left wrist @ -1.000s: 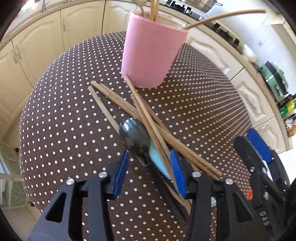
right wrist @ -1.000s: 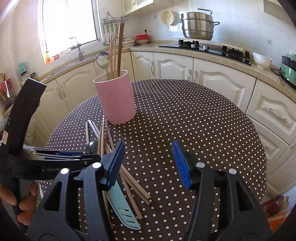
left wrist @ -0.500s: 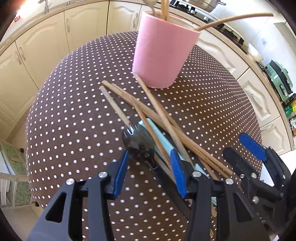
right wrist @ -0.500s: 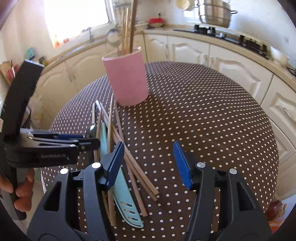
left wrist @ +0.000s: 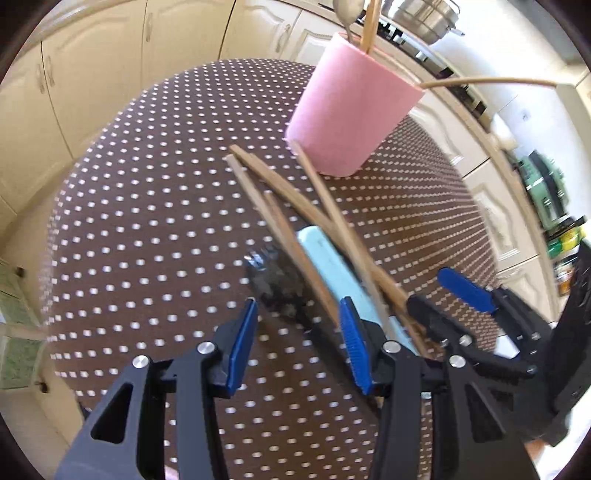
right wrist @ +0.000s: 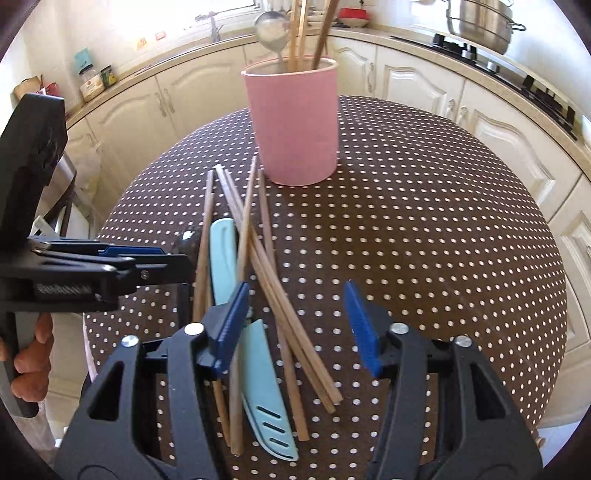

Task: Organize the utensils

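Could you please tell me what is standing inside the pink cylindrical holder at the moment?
Sticking out of the pink cylindrical holder are a metal spoon, bowl up, and several wooden chopsticks. Their lower ends and anything shorter are hidden by its wall.

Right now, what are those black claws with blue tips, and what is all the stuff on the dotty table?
Those claws are two grippers, tools a person holds, one in each hand. Each carries a camera looking along its fingers, so each picture comes from one claw. The left gripper and the right gripper are both open and hold nothing. On the table stands a pink cup with a spoon and sticks in it. In front of it lie loose chopsticks, a light blue knife and a dark fork, blurry here.
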{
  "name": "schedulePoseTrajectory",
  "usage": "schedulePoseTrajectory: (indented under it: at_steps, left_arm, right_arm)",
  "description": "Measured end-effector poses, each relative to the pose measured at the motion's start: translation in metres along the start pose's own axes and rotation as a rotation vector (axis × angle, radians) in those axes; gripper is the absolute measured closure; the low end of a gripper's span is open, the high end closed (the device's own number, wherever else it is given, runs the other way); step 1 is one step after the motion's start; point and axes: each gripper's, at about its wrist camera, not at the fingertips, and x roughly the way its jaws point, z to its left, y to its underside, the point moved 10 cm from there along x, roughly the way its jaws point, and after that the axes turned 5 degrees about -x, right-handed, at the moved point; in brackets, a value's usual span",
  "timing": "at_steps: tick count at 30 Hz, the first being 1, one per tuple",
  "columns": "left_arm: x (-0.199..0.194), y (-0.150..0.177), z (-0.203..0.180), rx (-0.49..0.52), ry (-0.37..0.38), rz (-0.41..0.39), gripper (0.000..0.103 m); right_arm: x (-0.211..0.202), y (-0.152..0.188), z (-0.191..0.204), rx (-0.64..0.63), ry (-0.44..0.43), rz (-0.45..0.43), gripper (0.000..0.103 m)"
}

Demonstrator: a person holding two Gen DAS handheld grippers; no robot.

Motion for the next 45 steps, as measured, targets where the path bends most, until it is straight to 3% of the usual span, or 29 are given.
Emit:
schedulePoseTrajectory:
  at_steps: [7, 10, 14, 27, 33, 40, 43, 45]
  left_arm:
    - [0.000, 0.002, 0.003, -0.013, -0.022, 0.006, 0.063]
    - [0.000, 0.001, 0.005, -0.015, -0.026, 0.010, 0.063]
    - [0.009, -0.005, -0.004, 0.024, -0.076, 0.005, 0.064]
    - [0.025, -0.020, -0.025, 0.084, -0.196, -0.051, 0.069]
    - [0.026, -0.022, -0.025, 0.063, -0.160, -0.064, 0.073]
    - [0.016, -0.024, -0.013, 0.029, -0.080, -0.071, 0.085]
    - [0.012, -0.023, -0.010, 0.031, -0.078, -0.068, 0.103]
    - [0.012, -0.023, -0.008, 0.030, -0.064, -0.061, 0.103]
  right_arm:
    - [0.016, -0.010, 0.031, -0.053, -0.087, 0.070, 0.079]
    - [0.027, -0.013, 0.032, -0.058, -0.077, 0.113, 0.083]
    - [0.034, -0.015, 0.037, -0.081, -0.072, 0.153, 0.096]
    - [0.029, -0.012, 0.027, -0.036, -0.088, 0.136, 0.097]
    - [0.020, -0.014, 0.023, -0.024, -0.102, 0.105, 0.097]
    - [0.009, -0.014, 0.020, -0.001, -0.131, 0.064, 0.097]
    - [0.008, -0.011, 0.023, -0.007, -0.135, 0.071, 0.097]
    - [0.010, -0.007, 0.026, -0.012, -0.130, 0.083, 0.097]
